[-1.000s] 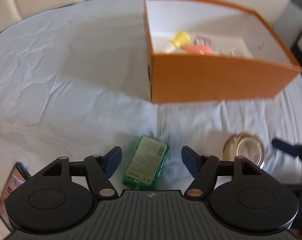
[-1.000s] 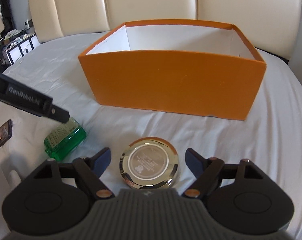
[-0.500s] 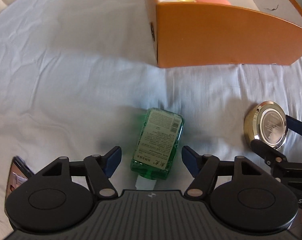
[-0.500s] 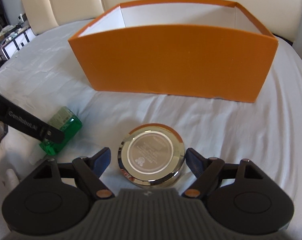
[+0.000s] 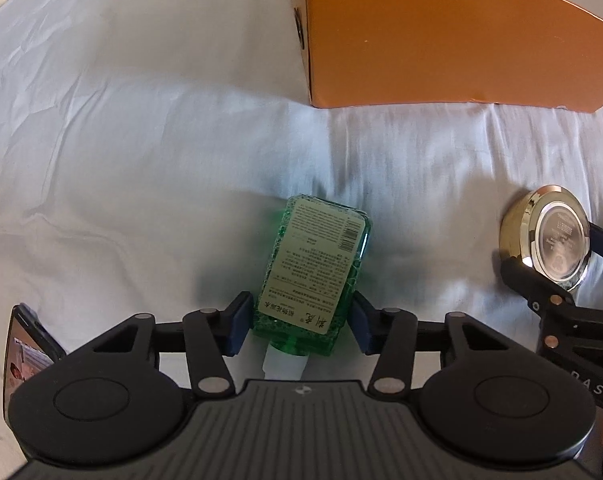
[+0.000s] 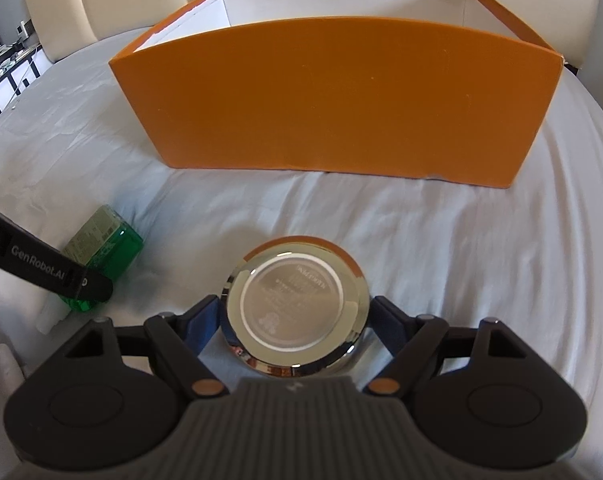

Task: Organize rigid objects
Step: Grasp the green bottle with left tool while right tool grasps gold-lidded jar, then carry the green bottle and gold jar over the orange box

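Note:
A green bottle (image 5: 315,272) with a pale label lies flat on the white cloth, white cap toward the camera. My left gripper (image 5: 299,324) has closed on the bottle's lower end, blue pads against both sides. A round shiny gold-rimmed tin (image 6: 295,306) lies on the cloth. My right gripper (image 6: 297,320) has its pads against the tin's two sides. The tin also shows in the left wrist view (image 5: 549,248), the bottle in the right wrist view (image 6: 105,248). An orange box (image 6: 341,96) with a white inside stands behind both.
A phone (image 5: 25,352) lies at the left edge of the cloth. Cream chair backs (image 6: 113,0) stand behind the table. The left gripper's finger (image 6: 53,268) crosses the right wrist view's left side.
Both grippers have moved forward and down and closed. The left one now clamps the green bottle and the right one clamps the round tin.

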The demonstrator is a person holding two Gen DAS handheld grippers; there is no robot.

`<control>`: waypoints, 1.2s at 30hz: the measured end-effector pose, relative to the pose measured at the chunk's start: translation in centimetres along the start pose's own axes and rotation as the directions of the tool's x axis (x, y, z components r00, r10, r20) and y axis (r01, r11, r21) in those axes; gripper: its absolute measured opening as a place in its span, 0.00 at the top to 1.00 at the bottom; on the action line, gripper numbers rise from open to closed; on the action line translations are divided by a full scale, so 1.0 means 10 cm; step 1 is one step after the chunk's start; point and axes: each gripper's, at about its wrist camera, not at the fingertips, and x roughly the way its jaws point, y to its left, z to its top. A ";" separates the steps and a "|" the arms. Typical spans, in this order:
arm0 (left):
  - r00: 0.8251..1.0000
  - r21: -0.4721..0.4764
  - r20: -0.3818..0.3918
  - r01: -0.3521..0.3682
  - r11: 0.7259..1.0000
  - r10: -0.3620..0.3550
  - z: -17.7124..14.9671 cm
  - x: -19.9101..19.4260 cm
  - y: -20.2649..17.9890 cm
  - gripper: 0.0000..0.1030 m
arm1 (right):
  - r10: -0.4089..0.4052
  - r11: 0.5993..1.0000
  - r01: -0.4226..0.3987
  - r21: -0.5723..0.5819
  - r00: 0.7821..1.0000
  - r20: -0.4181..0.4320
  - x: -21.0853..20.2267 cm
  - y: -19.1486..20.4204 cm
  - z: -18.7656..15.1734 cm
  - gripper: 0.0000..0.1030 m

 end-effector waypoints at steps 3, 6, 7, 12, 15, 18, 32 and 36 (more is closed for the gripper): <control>1.000 -0.003 0.005 0.003 1.000 -0.003 0.00 -0.01 0.03 0.44 | -0.011 1.000 0.011 -0.015 1.000 -0.001 0.01 0.03 0.00 0.25; 1.000 0.021 0.016 -0.003 1.000 0.003 0.01 -0.05 -0.03 0.45 | -0.016 1.000 0.016 -0.026 1.000 0.001 0.01 0.03 -0.01 0.25; 1.000 0.029 0.018 0.007 1.000 -0.007 0.01 -0.06 -0.05 0.45 | -0.017 1.000 0.017 -0.026 1.000 0.002 0.00 0.03 -0.01 0.25; 0.996 0.037 0.039 0.078 0.996 -0.079 0.03 -0.11 -0.23 0.46 | -0.049 0.999 0.049 -0.014 0.999 0.005 -0.03 0.02 -0.01 0.25; 0.995 0.061 0.064 0.075 0.995 -0.079 0.04 -0.11 -0.40 0.46 | -0.052 0.998 0.052 0.019 0.999 0.000 -0.04 -0.05 -0.01 0.25; 0.993 0.058 0.089 0.071 0.996 -0.076 0.04 -0.12 -0.49 0.46 | -0.067 0.997 0.067 0.044 0.998 -0.005 -0.05 -0.10 0.00 0.25; 0.985 -0.035 0.113 0.138 0.990 -0.133 0.04 -0.04 -0.41 0.43 | -0.103 0.995 0.103 0.008 0.994 -0.027 0.01 -0.04 0.00 0.26; 0.986 -0.016 0.120 0.119 0.993 -0.116 0.02 -0.01 -0.52 0.44 | -0.122 0.993 0.121 -0.015 0.992 -0.026 0.03 0.00 -0.01 0.27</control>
